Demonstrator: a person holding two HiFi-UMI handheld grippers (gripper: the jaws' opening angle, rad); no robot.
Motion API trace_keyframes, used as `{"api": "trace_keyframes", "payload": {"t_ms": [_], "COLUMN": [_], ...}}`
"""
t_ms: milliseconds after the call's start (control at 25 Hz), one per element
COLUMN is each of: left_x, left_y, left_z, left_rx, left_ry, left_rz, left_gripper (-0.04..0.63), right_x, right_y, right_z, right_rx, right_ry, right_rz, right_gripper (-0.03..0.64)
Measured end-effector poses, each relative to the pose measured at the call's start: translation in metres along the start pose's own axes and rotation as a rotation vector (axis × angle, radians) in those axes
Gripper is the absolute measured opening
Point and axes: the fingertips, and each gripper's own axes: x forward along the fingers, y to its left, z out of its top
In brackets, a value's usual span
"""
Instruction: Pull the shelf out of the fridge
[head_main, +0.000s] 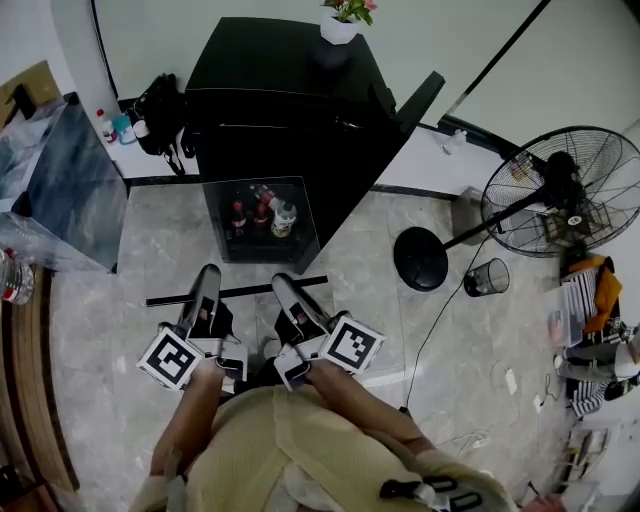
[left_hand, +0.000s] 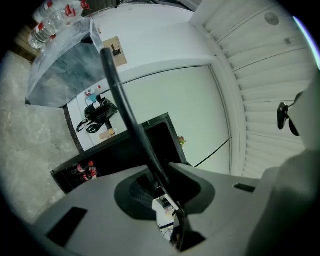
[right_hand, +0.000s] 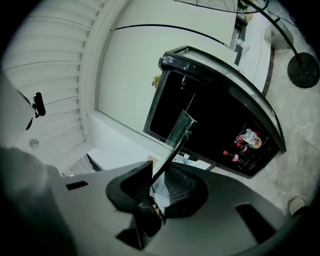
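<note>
The glass shelf with its black front rim (head_main: 245, 290) hangs free in front of the black mini fridge (head_main: 280, 70), level above the floor. My left gripper (head_main: 207, 275) is shut on the rim near its left part, and my right gripper (head_main: 284, 286) is shut on it near the right. In the left gripper view the dark rim (left_hand: 120, 95) runs straight through the jaws of the left gripper (left_hand: 155, 185). The right gripper (right_hand: 160, 182) pinches the rim, with the glass pane (right_hand: 180, 131) rising beyond it. Bottles (head_main: 262, 215) show inside the fridge through the glass.
The fridge door (head_main: 418, 98) stands open to the right. A potted plant (head_main: 340, 22) sits on the fridge. A standing fan (head_main: 560, 190) with a round base (head_main: 420, 258) and a mesh bin (head_main: 487, 277) are at the right. A glass-topped table (head_main: 60, 190) is at the left.
</note>
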Motion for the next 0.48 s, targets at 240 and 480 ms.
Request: {"api": "trace_keyframes", "payload": {"t_ms": [240, 480], "left_x": [0.029, 0.066], "left_y": [0.012, 0.030], "left_z": [-0.027, -0.062], "left_rx": [-0.030, -0.058], "left_ry": [0.029, 0.071], "left_rz": [0.013, 0.013], "left_gripper": [0.069, 0.069], "right_x": [-0.006, -0.011], "right_y": [-0.036, -0.077], "right_z": [0.022, 0.048], "right_rx": [0.084, 0.117], "right_ry": [-0.047, -0.066], "right_rz": [-0.025, -0.074], "right_gripper": [0.081, 0.078]}}
